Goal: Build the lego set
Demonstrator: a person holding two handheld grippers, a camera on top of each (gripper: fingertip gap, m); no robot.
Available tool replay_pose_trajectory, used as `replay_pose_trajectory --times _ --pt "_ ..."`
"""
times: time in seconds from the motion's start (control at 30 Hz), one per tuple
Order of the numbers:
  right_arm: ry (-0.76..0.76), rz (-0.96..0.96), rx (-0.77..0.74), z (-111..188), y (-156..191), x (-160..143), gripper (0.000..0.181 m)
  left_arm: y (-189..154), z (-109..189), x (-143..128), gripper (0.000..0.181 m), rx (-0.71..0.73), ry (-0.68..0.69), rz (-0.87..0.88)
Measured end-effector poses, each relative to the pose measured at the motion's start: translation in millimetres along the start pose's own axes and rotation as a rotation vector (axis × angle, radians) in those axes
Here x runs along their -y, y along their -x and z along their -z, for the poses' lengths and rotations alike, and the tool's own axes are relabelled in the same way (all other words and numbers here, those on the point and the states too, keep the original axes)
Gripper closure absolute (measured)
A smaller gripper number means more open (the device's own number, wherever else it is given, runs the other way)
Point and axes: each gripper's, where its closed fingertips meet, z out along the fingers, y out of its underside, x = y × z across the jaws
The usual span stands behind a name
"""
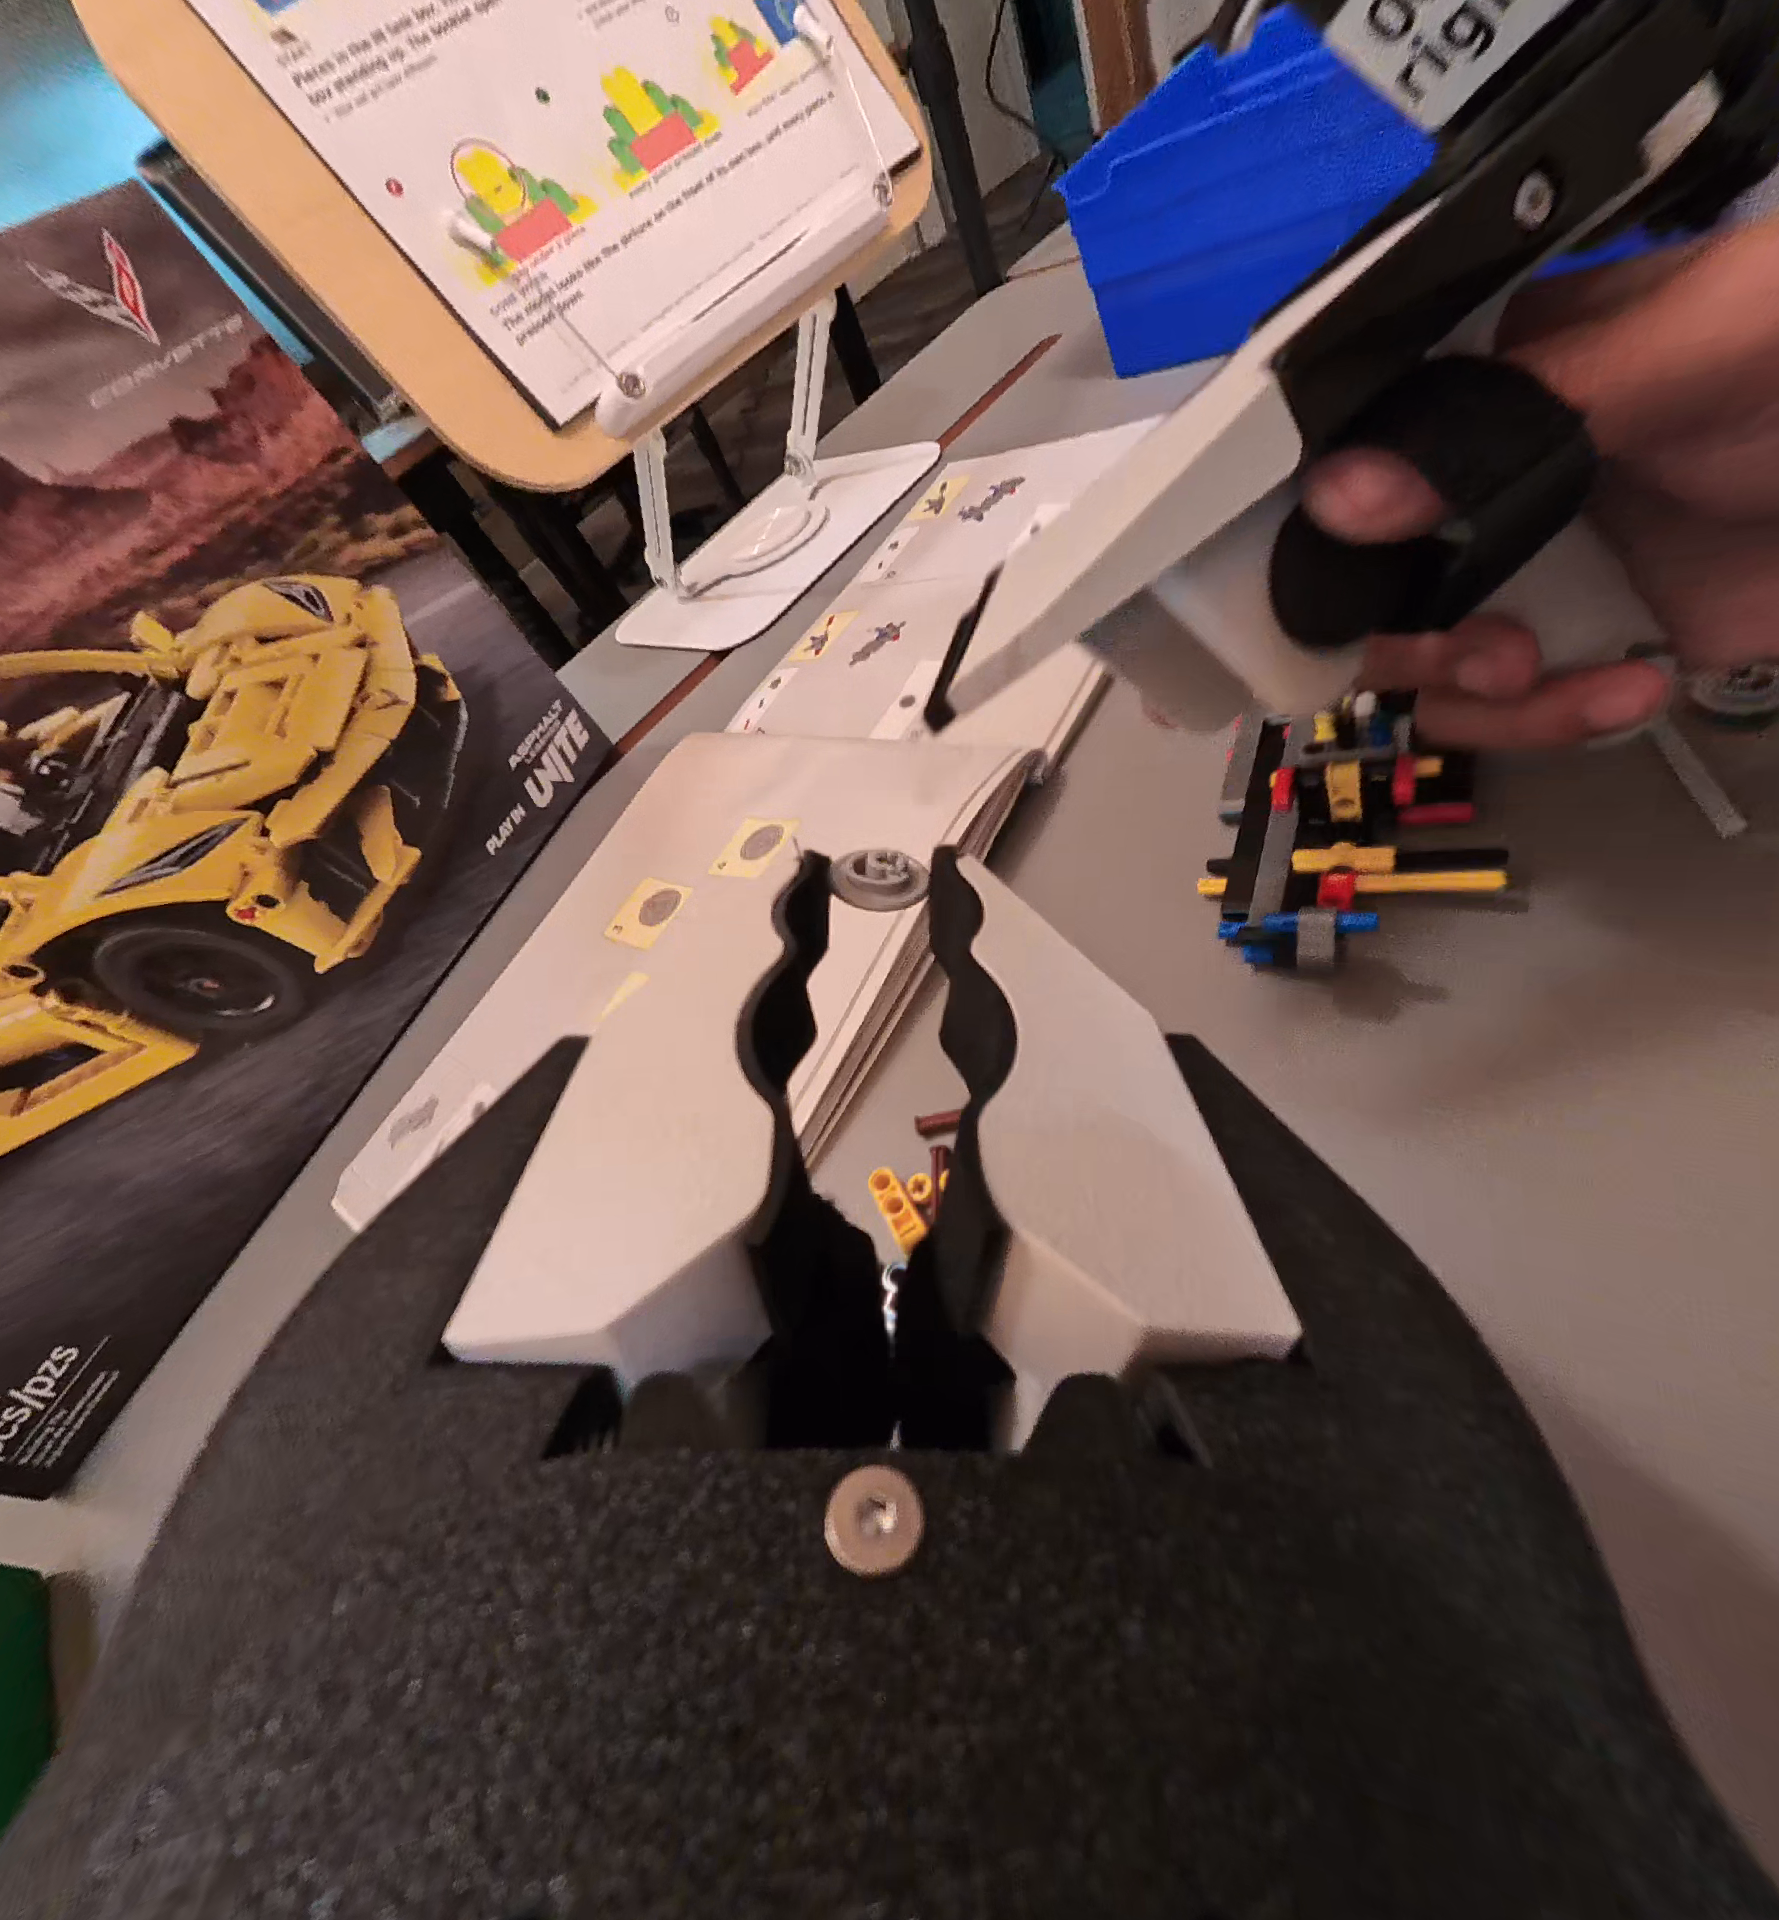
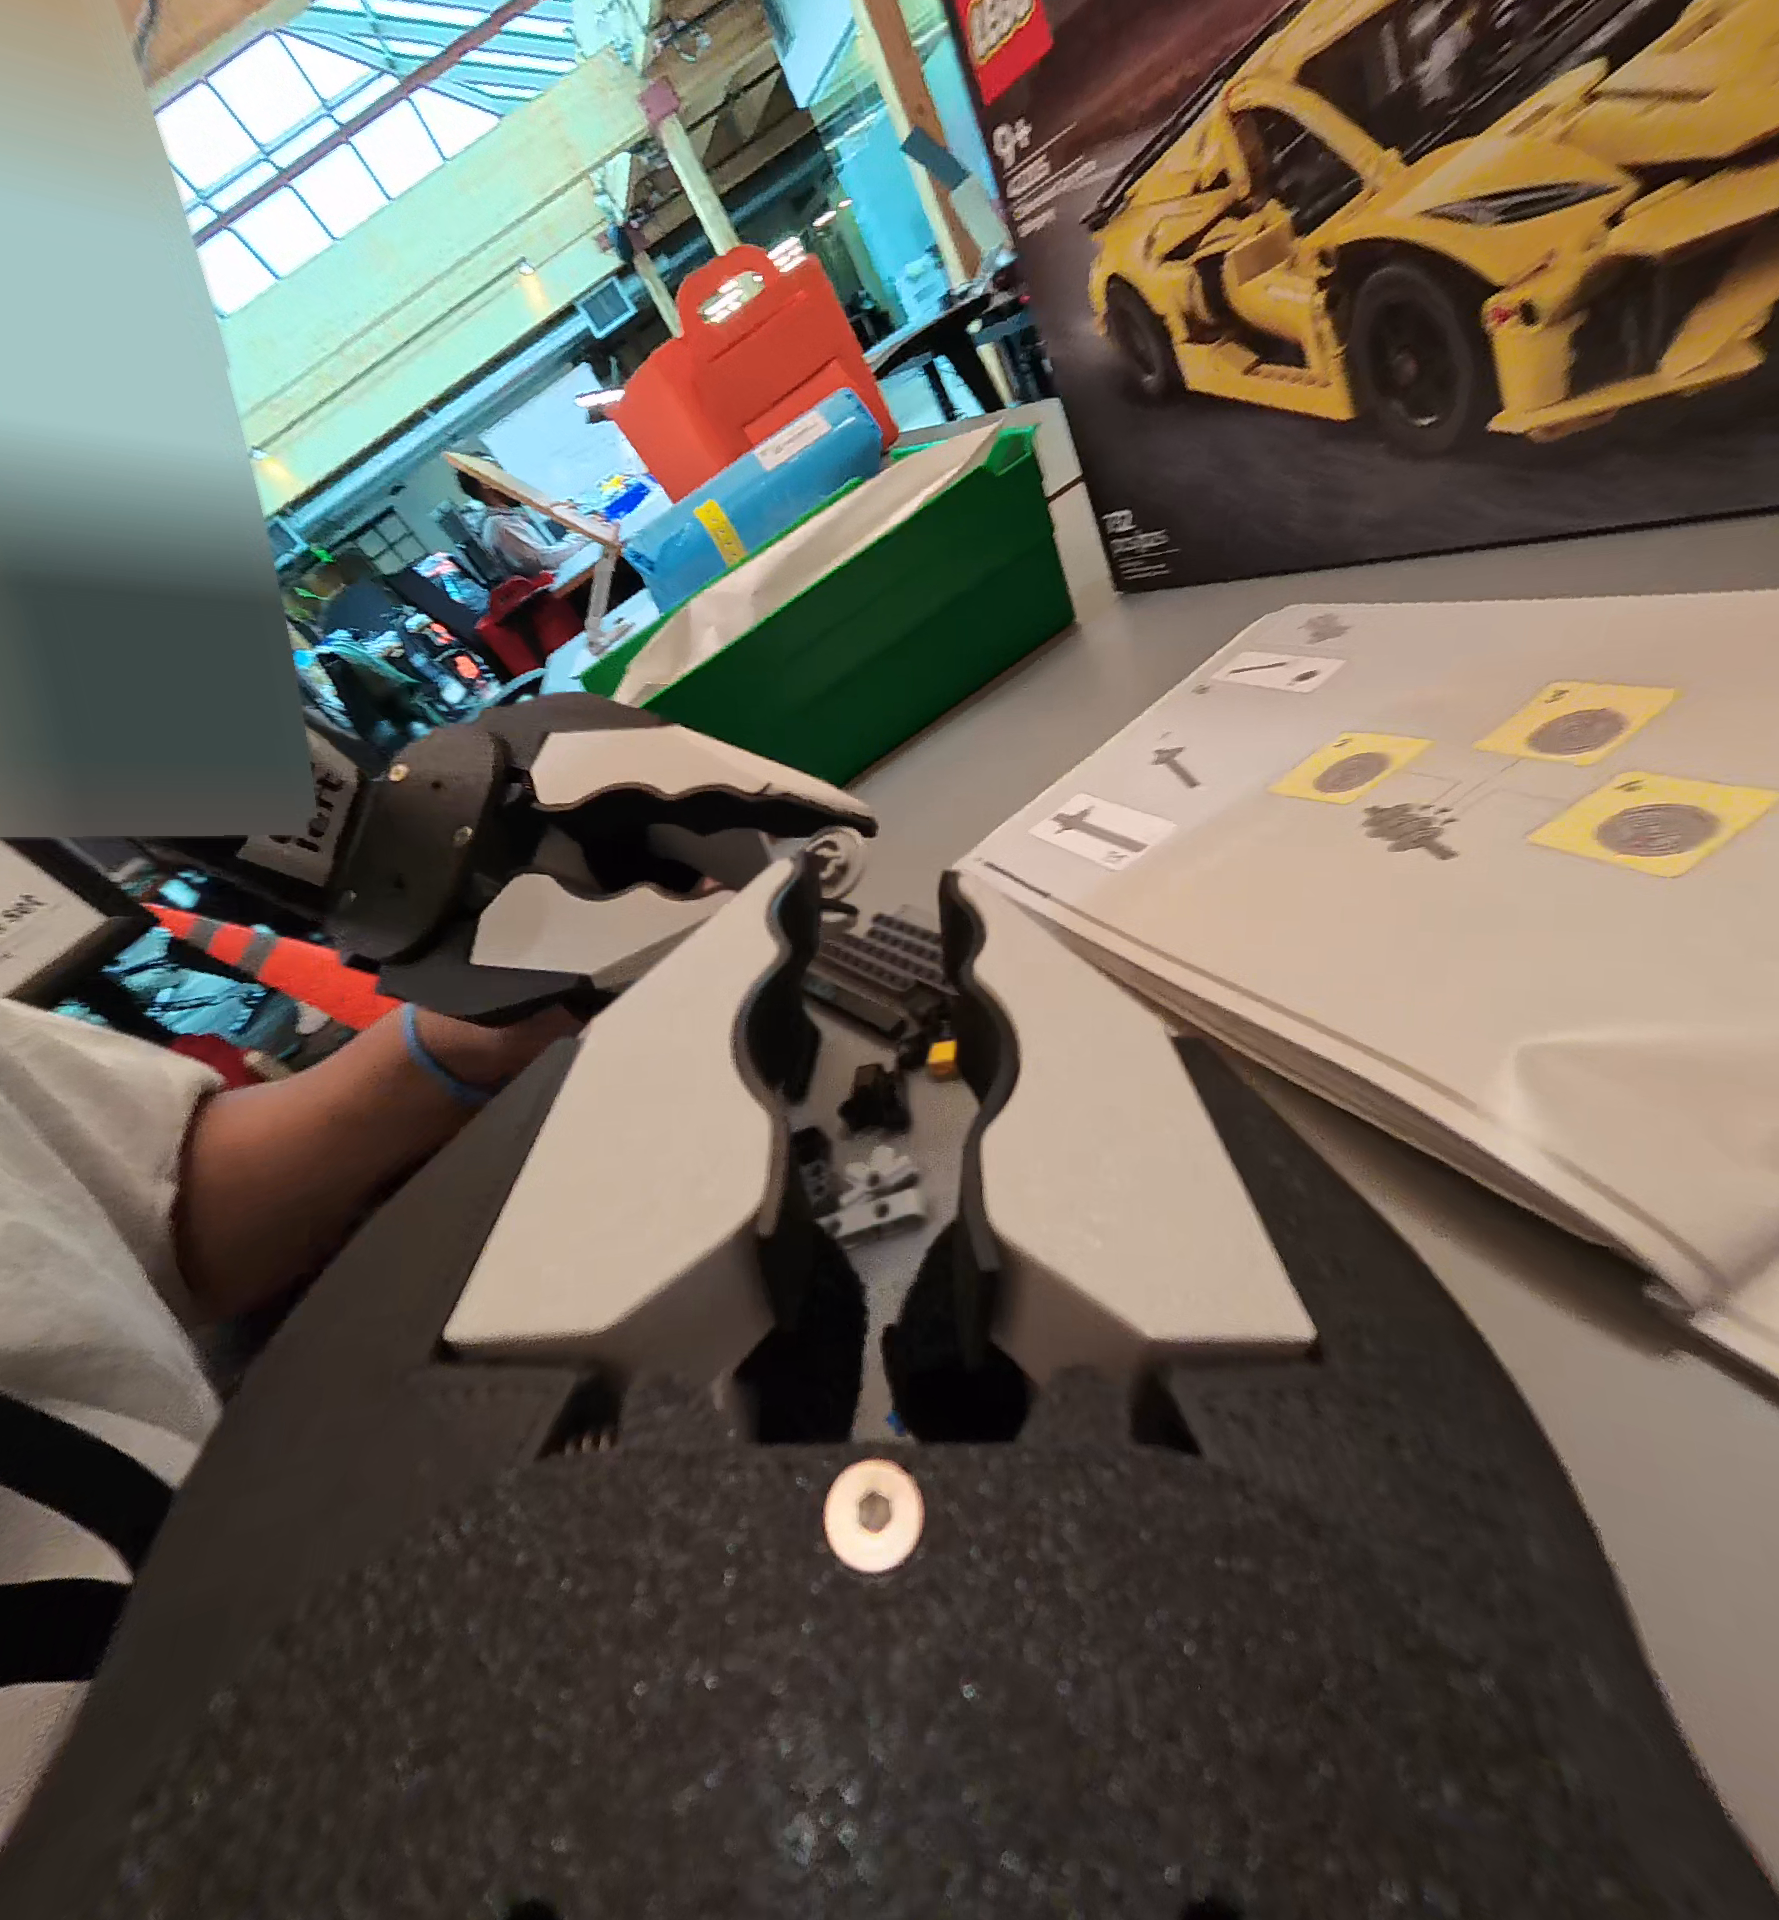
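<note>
The left tongs [image 1: 872, 868] pinch a small round grey gear-like lego disc [image 1: 877, 879] between their tips, held above the open grey instruction booklet [image 1: 677, 935] that lies on the pale grey tabletop [image 1: 1487, 1195]. In the right wrist view the same disc [image 2: 831, 854] shows at the tips of those tongs [image 2: 843, 831], just beyond the right tongs [image 2: 869, 883]. The right tongs stand slightly spread with nothing between their tips, and loose dark grey and black lego pieces [image 2: 869, 1039] lie on the tabletop under them; whether the tips touch any piece is hard to tell. A person's hand [image 1: 1643, 468] grips the right tongs' handle over the partly built lego frame of black, yellow, red and blue beams [image 1: 1332, 842], which sits on the tabletop right of the booklet. Small yellow and brown lego pins [image 1: 911, 1184] lie beside the booklet's near edge. The dark box with a yellow car picture [image 1: 189, 779] stands at the left, behind it a tan stand holding a white printed sheet [image 1: 552, 187]. A green bin lined with white paper [image 2: 864, 603] sits beside the box.
</note>
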Motion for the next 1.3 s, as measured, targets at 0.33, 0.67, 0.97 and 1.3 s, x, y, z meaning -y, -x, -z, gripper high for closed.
replay_pose_trajectory --times 0.33,0.67,0.97,1.3 --pt "0.050 0.020 -0.047 8.1 -8.0 -8.7 0.164 42.6 2.7 -59.1 0.163 0.102 0.224 0.097" --pt "0.073 0.062 -0.090 14.3 -16.7 -7.9 0.167 104.7 29.4 -114.6 0.163 0.312 0.382 0.083" --pt "0.095 0.021 -0.087 14.3 -23.9 -13.2 0.167 101.1 24.4 -108.6 0.164 0.281 0.416 0.045" --pt "0.064 0.051 -0.043 17.2 -12.0 -4.3 0.167 98.2 24.6 -92.8 0.164 0.292 0.375 0.025"
